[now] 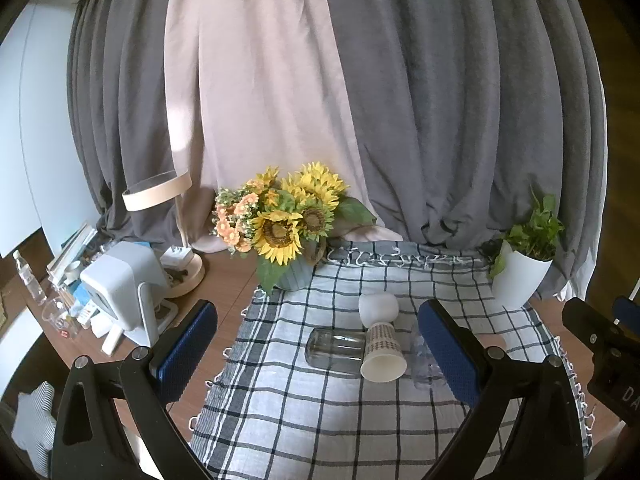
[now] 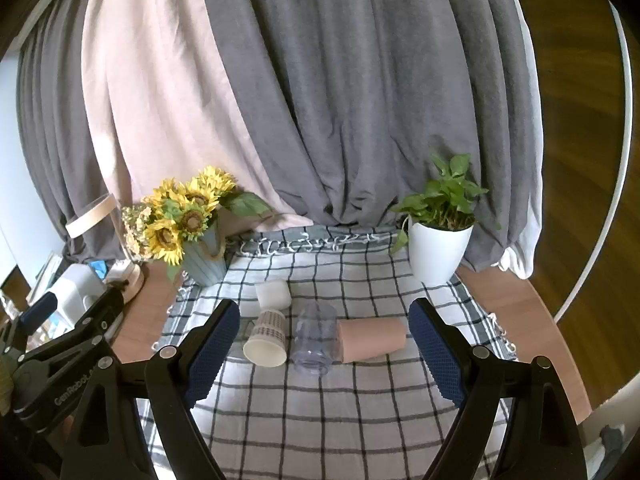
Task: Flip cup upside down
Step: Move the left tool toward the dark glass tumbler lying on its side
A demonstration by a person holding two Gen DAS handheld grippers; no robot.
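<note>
Grey and pale pink curtains fill the whole background behind the worktop, which is brown wood. A checked cloth in white and dark lines covers most of the worktop.

At the far right corner of the cloth stands a white pot with a green plant. At the far left corner stands a blue-grey vase with sunflowers. Left of the vase, off the cloth, there is a desk lamp with a round wooden head, and near it a white device.

The left hand-held gripper hangs above the near part of the cloth with its jaws wide apart and holds nothing. The right hand-held gripper is also spread wide and holds nothing. The blue pads are visible on the inside of the fingers.

Several cups lie on their sides in the middle of the cloth. A brown paper cup lies at the right, its mouth pointing left. Just beside it lies a clear plastic cup, mouth toward the camera. Left of this lies a patterned paper cup, with its white mouth toward the camera. Behind it is a small white cup, also on its side. In the left wrist view a dark transparent glass lies on its side, touching the patterned paper cup.
</note>
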